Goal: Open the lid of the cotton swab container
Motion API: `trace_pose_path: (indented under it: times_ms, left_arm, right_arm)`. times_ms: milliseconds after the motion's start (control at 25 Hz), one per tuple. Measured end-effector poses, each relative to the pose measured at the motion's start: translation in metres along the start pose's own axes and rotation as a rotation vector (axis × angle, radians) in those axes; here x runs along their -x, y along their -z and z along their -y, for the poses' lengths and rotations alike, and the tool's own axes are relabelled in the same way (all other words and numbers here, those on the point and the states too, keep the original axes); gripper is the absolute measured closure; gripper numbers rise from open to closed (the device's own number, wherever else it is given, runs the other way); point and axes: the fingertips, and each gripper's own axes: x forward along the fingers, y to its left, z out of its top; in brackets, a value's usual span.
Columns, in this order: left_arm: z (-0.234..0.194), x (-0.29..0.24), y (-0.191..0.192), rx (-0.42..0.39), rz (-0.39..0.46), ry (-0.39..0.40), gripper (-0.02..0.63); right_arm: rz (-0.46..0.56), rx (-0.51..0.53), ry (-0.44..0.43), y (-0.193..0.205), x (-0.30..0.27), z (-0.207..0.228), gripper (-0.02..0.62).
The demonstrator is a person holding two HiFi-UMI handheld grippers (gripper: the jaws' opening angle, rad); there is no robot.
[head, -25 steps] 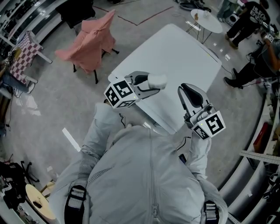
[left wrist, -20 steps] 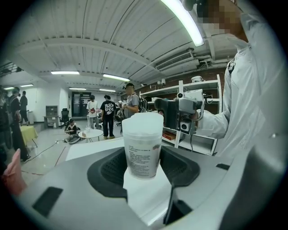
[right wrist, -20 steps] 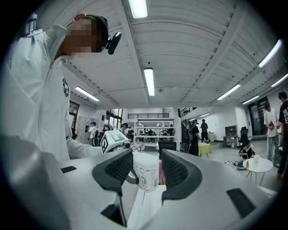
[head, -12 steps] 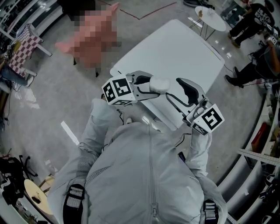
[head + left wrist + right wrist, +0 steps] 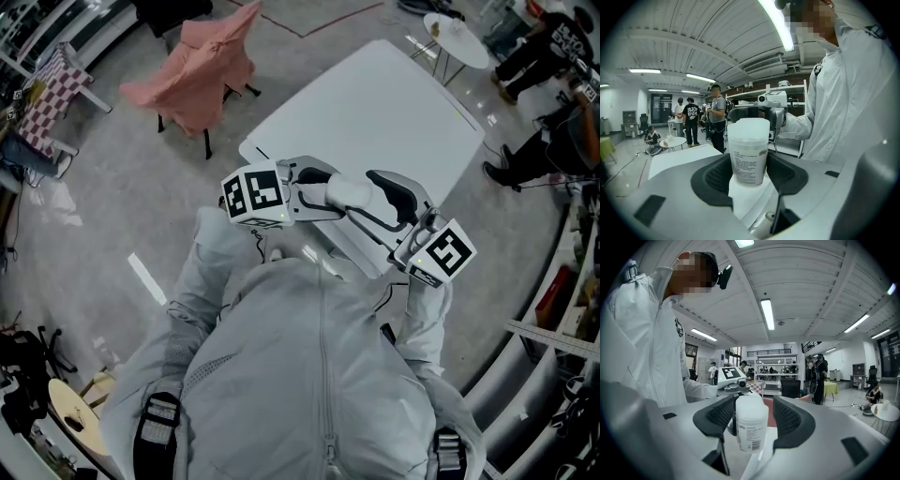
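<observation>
The cotton swab container [image 5: 349, 190], a white translucent cylinder with a printed label, is held in the air over the white table [image 5: 375, 103]. My left gripper [image 5: 323, 193] is shut on its lower body [image 5: 749, 152], with both dark pads against its sides. From the right, my right gripper [image 5: 382, 201] reaches over the container's other end [image 5: 751, 426]. Its jaws are opening, and the container stands between them. The right pad [image 5: 788, 418] is clear of it by a gap. The lid looks closed.
A chair draped with a pink cloth [image 5: 202, 70] stands on the floor to the far left. Beyond the table is a small round table [image 5: 455, 37]. People [image 5: 553, 37] stand at the far right, near shelving.
My right gripper has moved left to the container. Its jaws have gone from shut to wide apart around the container's end. The left gripper keeps its hold.
</observation>
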Motion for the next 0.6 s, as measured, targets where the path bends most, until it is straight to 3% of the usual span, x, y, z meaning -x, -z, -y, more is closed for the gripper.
trace_pose_path:
  times_ms: [600]
  left_arm:
    - [0.012, -0.008, 0.0, -0.026, -0.024, 0.056, 0.373]
  right_arm:
    - [-0.036, 0.005, -0.04, 0.009, -0.003, -0.01, 0.347]
